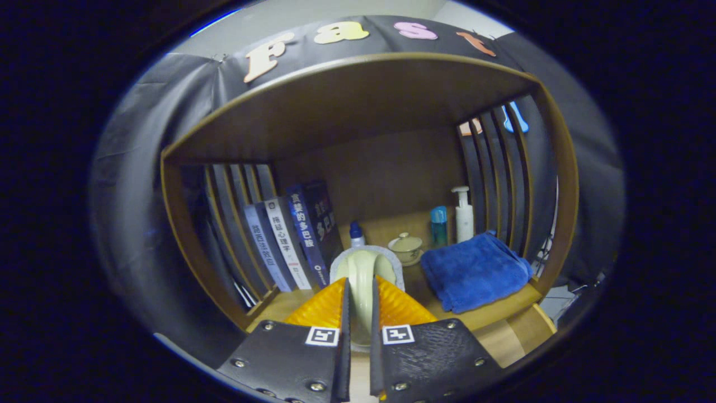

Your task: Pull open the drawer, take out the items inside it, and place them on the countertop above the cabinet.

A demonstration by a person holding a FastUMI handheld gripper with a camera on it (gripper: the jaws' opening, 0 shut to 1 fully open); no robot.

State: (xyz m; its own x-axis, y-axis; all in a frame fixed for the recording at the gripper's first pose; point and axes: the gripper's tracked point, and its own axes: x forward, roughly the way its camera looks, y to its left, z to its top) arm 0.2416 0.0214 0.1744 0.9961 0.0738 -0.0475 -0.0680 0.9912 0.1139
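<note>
My gripper (361, 294) is shut on a pale green dish (362, 268), both fingers pressing on its sides. The dish stands on edge between the fingers and rises just past their tips, with a lighter greyish rim around its top. It is held above the wooden countertop (503, 316) at the front of the shelf alcove, between the row of books and the blue towel. I cannot tell whether the dish touches the countertop, because the fingers hide its lower part.
Upright books (296, 240) lean at the left. Behind the dish stand a small blue-capped bottle (356, 235), a lidded cup on a saucer (406, 247), a blue bottle (439, 225) and a white pump bottle (463, 215). A folded blue towel (475, 270) lies on the right. Slatted sides and a low roof enclose the alcove.
</note>
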